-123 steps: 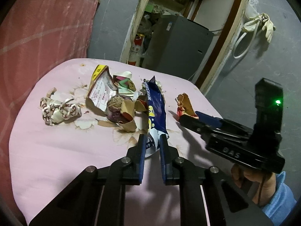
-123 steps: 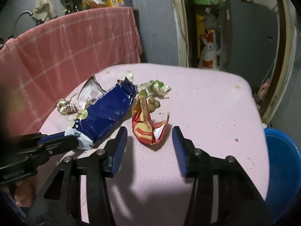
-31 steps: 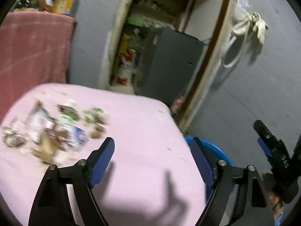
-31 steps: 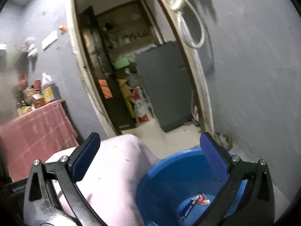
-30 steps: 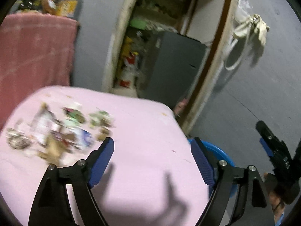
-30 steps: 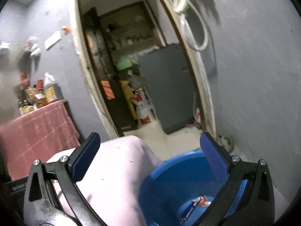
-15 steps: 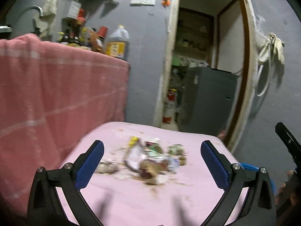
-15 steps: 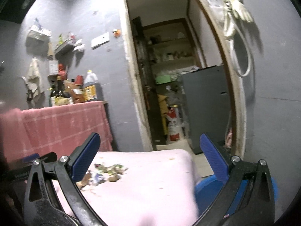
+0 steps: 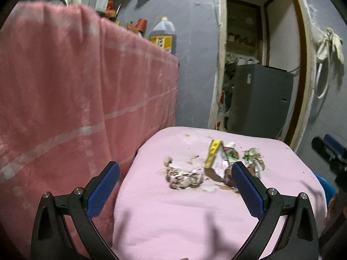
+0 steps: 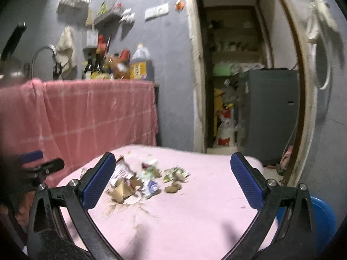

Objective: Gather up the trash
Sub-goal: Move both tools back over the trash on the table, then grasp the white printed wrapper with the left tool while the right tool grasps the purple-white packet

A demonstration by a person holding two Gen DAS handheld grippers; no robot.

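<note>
Both grippers, left [image 9: 175, 186] and right [image 10: 171, 182], gape empty over pink-clothed table [image 9: 195, 221] strewn with trash [image 9: 212, 169]

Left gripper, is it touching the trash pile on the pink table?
Apart. The left wrist view shows the left gripper open and empty, bare pink table before the trash pile.

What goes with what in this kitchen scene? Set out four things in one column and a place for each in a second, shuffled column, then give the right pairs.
Things
1. crumpled wrappers
2. blue basin
3. large oil jug
4. pale gloves

Places
A. hanging on the wall right of the doorway
B. on the counter behind the pink checked cloth
C. heaped on the pink-covered table
D. low down, beside the table's right edge

Pairs: 1-C, 2-D, 3-B, 4-A
</note>
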